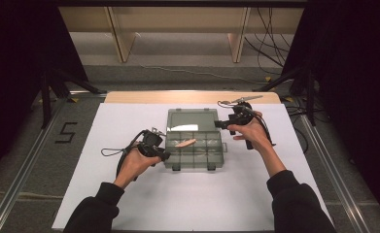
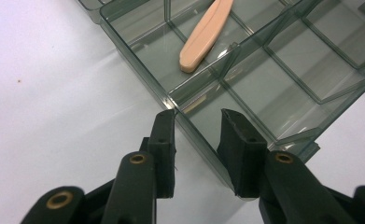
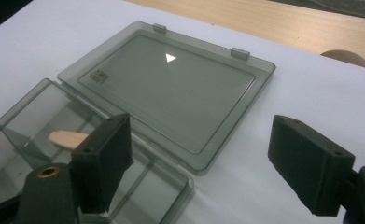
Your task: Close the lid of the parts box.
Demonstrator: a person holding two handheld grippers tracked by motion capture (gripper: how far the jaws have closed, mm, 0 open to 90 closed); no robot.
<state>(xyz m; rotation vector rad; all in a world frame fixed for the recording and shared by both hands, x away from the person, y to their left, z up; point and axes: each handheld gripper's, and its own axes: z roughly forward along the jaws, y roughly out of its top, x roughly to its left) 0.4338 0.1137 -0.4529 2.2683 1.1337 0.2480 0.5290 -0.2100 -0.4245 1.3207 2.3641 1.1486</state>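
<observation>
Two tongs are seen at work over a smoke-grey compartment box [image 1: 195,149] that lies open on the white sheet [image 1: 129,204] covering the counter [image 1: 129,97]. The box sits at the middle of the sheet, its lid [image 1: 191,119] folded flat on the far side. A pale, flat stick [image 1: 185,142] is seen lying slantwise in a compartment on the left side of the box, toward its far row.

The left tongs [image 2: 196,135] are held at the box's near left corner, one jaw outside the left wall and one inside the corner compartment; the wall is straddled, though whether the pads press on it cannot be told.

The right tongs [image 3: 199,163] are kept released, their jaws spread wide with nothing between them, above the far right of the box, near the hinge line of the lid. In the high view the right tongs [image 1: 226,124] are seen just beside the box's far right corner.
</observation>
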